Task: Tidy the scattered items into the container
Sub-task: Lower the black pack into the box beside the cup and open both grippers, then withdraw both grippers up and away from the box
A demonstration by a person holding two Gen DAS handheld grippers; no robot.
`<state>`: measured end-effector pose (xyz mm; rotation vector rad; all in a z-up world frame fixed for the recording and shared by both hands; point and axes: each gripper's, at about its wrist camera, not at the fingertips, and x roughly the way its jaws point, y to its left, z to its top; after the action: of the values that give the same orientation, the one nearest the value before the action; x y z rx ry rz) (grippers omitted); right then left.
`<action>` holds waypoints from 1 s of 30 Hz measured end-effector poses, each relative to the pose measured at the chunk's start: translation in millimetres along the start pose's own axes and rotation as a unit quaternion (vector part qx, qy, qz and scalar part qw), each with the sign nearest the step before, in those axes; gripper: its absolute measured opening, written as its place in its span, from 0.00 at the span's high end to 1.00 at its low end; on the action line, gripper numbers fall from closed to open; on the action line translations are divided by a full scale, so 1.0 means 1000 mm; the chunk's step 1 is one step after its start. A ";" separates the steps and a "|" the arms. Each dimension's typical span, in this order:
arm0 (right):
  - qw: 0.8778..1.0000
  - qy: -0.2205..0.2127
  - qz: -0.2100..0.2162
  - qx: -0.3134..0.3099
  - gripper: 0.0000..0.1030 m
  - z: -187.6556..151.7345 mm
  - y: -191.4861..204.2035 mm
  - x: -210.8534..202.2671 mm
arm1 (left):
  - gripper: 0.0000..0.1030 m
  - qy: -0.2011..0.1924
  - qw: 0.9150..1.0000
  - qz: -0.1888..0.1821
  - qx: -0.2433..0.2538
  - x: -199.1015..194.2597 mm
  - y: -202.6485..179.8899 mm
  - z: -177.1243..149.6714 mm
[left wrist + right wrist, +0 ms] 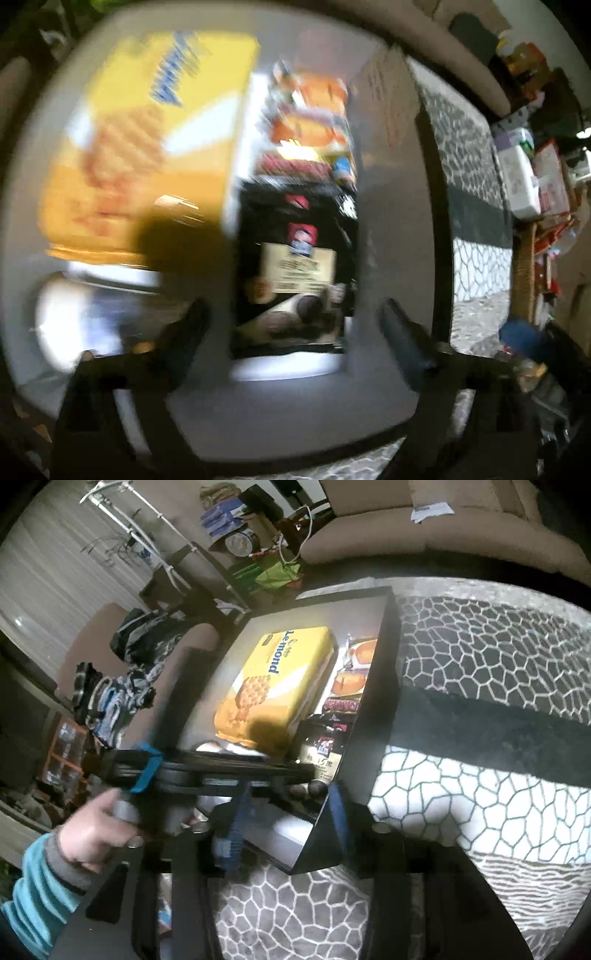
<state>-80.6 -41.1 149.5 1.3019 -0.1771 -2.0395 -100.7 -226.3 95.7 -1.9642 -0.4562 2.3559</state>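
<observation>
Your container is the shallow rectangular box with dark outer walls and a pale inner lining point(384, 686), sitting on the black-and-white pebble-patterned cloth point(480, 657). Inside it lies the big yellow biscuit packet printed with a waffle picture point(280, 686), flat against the far side. Next to it runs a row of smaller things: the orange snack wrappers point(351, 668) at the far end, then the black pouch with a cream label point(295, 273) nearer you. So the scattered items you can see are already in the box; none shows loose on the cloth in either view.

Your left gripper point(295, 325) hangs over the box pointing steeply down, its jaws spread wide with nothing between them; the black pouch lies below the gap, not pinched. Your right gripper point(288, 819) sits at the near corner of the box, its blue-padded fingers point(236, 823) part open and, as far as you can tell, empty, one on each side of the corner wall. Your left hand point(92, 830), in a turquoise sleeve, shows at the edge of the right view.

Watch that corner: closing or pulling back at an angle could likely catch the wall and drag or tip the light box. The left view is badly blurred, so lifting quickly risks snagging the pouch.
</observation>
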 end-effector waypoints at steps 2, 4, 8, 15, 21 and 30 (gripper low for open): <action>1.000 -0.005 -0.005 -0.005 0.31 -0.001 0.007 0.000 | 0.00 -0.028 0.999 0.025 0.009 -0.020 0.006 -0.005; 1.000 -0.006 -0.008 -0.010 0.31 -0.002 0.014 0.003 | 0.00 -0.051 0.998 0.042 0.015 -0.040 0.012 -0.015; 0.999 -0.018 -0.028 -0.029 0.17 -0.006 0.029 0.005 | 0.00 -0.095 0.994 0.053 0.010 -0.075 0.025 -0.036; 0.996 -0.026 -0.058 -0.059 0.00 -0.015 0.056 0.015 | 0.00 -0.148 0.985 0.091 -0.002 -0.106 0.053 -0.078; 0.996 -0.017 -0.069 -0.062 0.00 -0.029 0.071 0.024 | 0.00 -0.166 0.981 0.097 -0.028 -0.110 0.069 -0.107; 0.994 -0.023 -0.088 -0.057 0.00 -0.048 0.077 0.026 | 0.00 -0.170 0.979 0.097 -0.054 -0.101 0.080 -0.133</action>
<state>-9.7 -102.9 142.4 1.2375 0.0340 -2.1955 60.0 -298.5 151.8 -1.7154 -0.4308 2.8673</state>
